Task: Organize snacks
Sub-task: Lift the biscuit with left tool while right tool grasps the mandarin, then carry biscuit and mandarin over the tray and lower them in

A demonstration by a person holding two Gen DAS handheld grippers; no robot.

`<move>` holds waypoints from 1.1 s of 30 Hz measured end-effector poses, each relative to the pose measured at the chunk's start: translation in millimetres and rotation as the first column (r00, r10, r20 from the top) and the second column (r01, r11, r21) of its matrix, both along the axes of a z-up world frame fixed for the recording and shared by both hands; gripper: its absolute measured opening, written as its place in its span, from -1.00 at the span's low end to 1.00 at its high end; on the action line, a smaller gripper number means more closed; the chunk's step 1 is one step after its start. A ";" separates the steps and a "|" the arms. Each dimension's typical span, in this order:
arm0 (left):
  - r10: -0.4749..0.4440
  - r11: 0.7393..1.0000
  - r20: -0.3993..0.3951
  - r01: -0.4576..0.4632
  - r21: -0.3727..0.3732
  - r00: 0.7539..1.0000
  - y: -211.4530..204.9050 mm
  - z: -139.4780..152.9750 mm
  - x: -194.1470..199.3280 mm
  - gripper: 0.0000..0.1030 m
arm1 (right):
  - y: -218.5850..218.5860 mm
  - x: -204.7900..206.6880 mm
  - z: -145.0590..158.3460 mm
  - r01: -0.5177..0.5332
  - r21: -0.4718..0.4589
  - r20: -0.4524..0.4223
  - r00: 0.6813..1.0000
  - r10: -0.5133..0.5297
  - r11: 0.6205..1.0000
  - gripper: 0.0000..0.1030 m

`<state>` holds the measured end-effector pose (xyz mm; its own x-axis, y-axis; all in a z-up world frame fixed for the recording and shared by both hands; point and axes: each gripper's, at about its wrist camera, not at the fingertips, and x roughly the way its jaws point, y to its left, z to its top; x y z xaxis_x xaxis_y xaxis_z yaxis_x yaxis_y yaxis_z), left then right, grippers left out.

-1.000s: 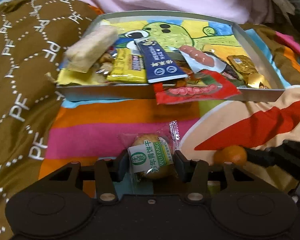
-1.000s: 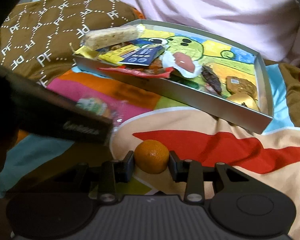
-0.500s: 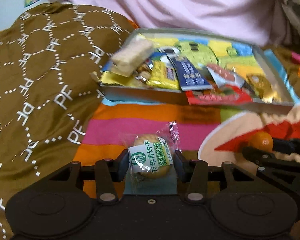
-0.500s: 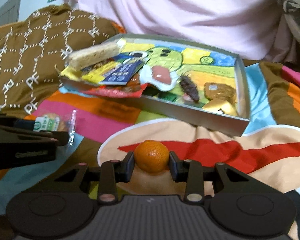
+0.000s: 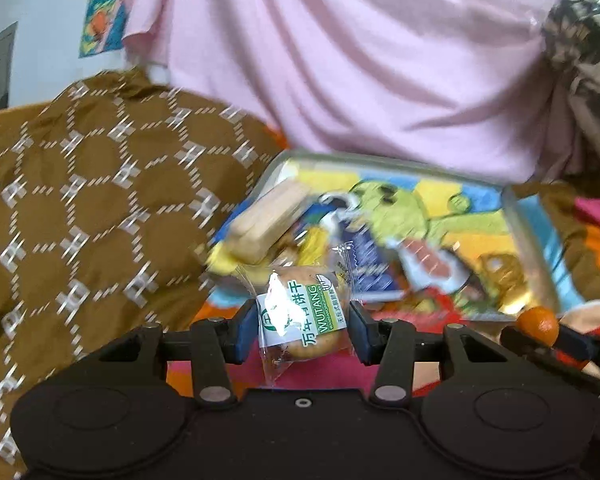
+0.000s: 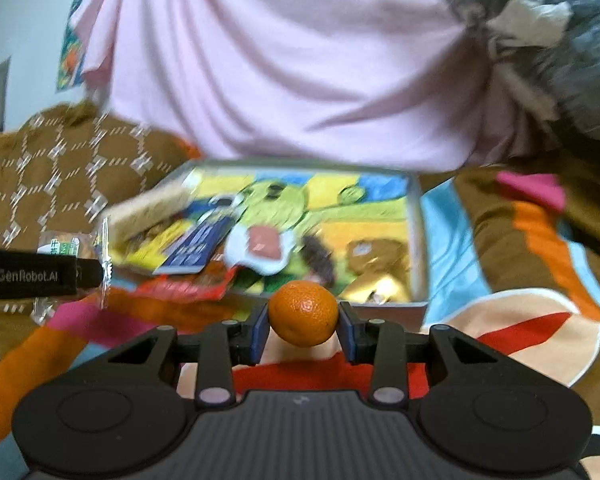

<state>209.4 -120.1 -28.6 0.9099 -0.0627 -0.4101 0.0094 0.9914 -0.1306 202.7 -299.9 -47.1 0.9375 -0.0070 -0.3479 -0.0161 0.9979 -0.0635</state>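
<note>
Between the left gripper (image 5: 302,330) jaws: wrapped biscuit (image 5: 303,320), clear packet with green-white label, clamped from both sides, held off the striped blanket (image 5: 312,372). Between the right gripper (image 6: 303,325) jaws: small orange (image 6: 303,314), pinched on both sides, likewise lifted. Ahead of both jaw pairs: shallow grey tray (image 6: 418,240) with cartoon-printed floor, resting on the blanket. Inside tray, ahead-left of the left jaws: pale wrapped bar (image 5: 268,218) lying tilted on top of other packets; just beyond the biscuit, blue packet (image 5: 370,264); ahead-right, white wrapper with red sausage (image 5: 430,260), red packet (image 5: 444,304) overhanging the near rim, gold-wrapped piece (image 5: 500,268) toward the far right corner. Left of the left jaws: brown patterned quilt (image 5: 100,220). Beyond the tray: pink cloth (image 5: 360,60). Right of the left jaws: orange seen again at frame edge, in the other gripper. Tray contents motion-blurred, labels unreadable.
</note>
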 end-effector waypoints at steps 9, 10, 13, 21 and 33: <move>-0.138 0.990 0.019 0.139 -0.040 0.990 -41.2 31.5 44.1 -0.04 | -29.1 21.6 2.6 0.111 0.040 0.070 0.991 -0.114 0.993 -0.21; -0.149 0.988 0.014 0.149 -0.043 0.989 -46.3 33.6 49.7 -0.04 | -31.7 26.0 2.1 0.119 0.046 0.073 0.990 -0.122 0.992 -0.21; -0.185 0.982 0.007 0.185 -0.038 0.983 -60.1 36.0 62.4 -0.04 | -35.0 33.7 1.4 0.132 0.046 0.071 0.988 -0.135 0.990 -0.21; -0.263 0.965 -0.043 0.262 -0.034 0.964 -87.2 27.0 89.4 -0.04 | -28.7 38.6 -1.3 0.119 0.011 0.043 0.992 -0.119 0.993 -0.21; -0.315 0.949 -0.100 0.315 -0.007 0.944 -103.8 16.9 105.1 -0.04 | -29.1 37.8 -3.1 0.109 0.003 0.040 0.993 -0.109 0.994 -0.21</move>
